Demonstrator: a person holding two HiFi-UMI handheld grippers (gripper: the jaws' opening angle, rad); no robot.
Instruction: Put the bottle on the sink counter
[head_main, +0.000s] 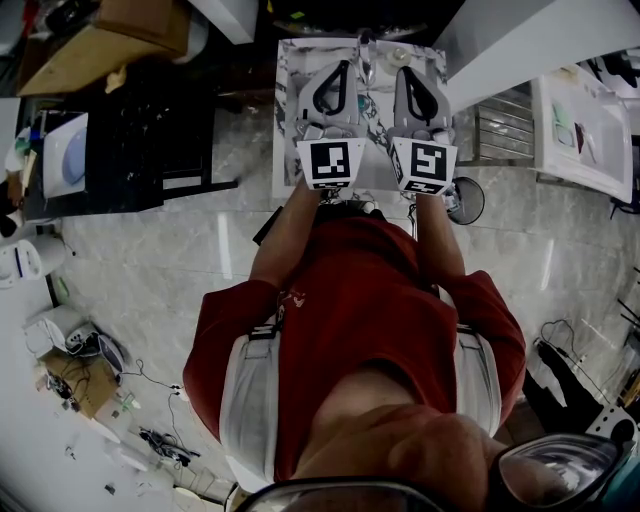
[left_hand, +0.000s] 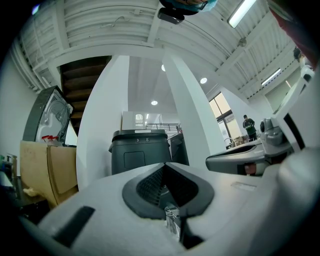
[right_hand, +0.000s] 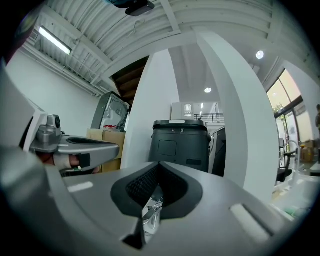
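Person in red stands at the counter, with the faucet at its far edge. The left gripper and right gripper are held side by side over the counter, each with jaws pressed together on nothing. No bottle can be made out in any view. It is probably light, smooth and slippery, and best clasped around mid-body, upright.

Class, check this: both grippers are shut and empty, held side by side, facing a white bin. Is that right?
No. The bin is dark grey, not white; the right gripper view shows it. The rest stands: left gripper and right gripper are shut, empty, side by side, facing it.
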